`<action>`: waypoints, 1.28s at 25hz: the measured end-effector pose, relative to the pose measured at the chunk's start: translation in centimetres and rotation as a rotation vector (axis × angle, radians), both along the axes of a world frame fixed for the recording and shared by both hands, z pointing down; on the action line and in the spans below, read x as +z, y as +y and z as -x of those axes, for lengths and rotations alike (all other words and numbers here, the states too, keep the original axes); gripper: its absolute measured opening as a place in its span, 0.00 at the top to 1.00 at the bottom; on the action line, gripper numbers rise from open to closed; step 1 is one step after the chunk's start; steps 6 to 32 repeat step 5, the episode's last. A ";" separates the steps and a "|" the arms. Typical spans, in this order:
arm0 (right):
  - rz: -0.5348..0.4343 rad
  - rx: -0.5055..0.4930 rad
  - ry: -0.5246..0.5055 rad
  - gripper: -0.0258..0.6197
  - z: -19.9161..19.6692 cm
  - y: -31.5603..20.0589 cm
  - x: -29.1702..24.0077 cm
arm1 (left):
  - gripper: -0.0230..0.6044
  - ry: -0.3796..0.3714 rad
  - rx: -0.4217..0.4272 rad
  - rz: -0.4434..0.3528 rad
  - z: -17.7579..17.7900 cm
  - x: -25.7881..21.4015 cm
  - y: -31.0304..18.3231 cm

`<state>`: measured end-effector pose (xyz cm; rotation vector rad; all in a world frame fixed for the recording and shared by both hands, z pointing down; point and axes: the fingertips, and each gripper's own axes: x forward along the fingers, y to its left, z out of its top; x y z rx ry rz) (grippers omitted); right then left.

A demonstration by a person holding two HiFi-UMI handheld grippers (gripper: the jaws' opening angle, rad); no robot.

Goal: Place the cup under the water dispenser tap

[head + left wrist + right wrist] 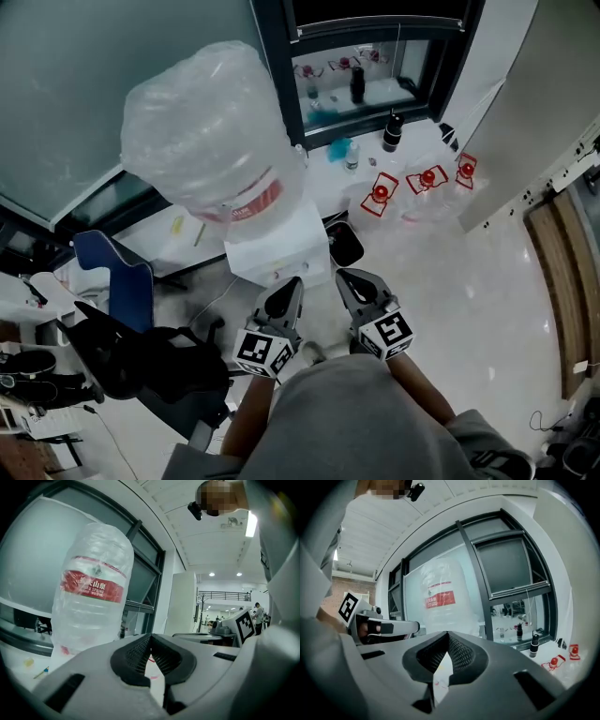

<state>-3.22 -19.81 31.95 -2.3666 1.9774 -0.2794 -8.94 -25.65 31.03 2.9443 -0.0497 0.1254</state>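
The water dispenser [278, 246] is a white box topped by a big clear bottle [211, 131] with a red label. It stands just ahead of both grippers in the head view. My left gripper [292, 283] and right gripper [343, 276] are side by side and point level at its front, both shut and empty. The bottle [91, 597] fills the left of the left gripper view beyond the left gripper [150, 637], whose tips touch. In the right gripper view it [443, 597] stands behind the right gripper [448, 634]. I see no cup, and the tap is hidden.
A dark object [346, 244] lies on the floor right of the dispenser. Clear containers with red caps [427, 178] and black bottles [392, 131] stand near the window. A blue chair [117, 272] and a black office chair [122, 356] are at the left.
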 end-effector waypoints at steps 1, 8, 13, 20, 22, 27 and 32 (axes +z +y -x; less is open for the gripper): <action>0.001 -0.003 0.017 0.95 0.0 -0.1 -0.1 | 0.95 0.003 0.006 0.000 -0.1 -0.1 0.0; -0.004 -0.007 0.058 0.95 -0.1 -0.3 -0.7 | 0.95 0.006 0.031 -0.014 -0.5 -0.5 0.0; -0.004 -0.007 0.058 0.95 -0.1 -0.3 -0.7 | 0.95 0.006 0.031 -0.014 -0.5 -0.5 0.0; -0.004 -0.007 0.058 0.95 -0.1 -0.3 -0.7 | 0.95 0.006 0.031 -0.014 -0.5 -0.5 0.0; -0.004 -0.007 0.058 0.95 -0.1 -0.3 -0.7 | 0.95 0.006 0.031 -0.014 -0.5 -0.5 0.0; -0.004 -0.007 0.058 0.95 -0.1 -0.3 -0.7 | 0.95 0.006 0.031 -0.014 -0.5 -0.5 0.0; -0.004 -0.007 0.058 0.95 -0.1 -0.3 -0.7 | 0.95 0.006 0.031 -0.014 -0.5 -0.5 0.0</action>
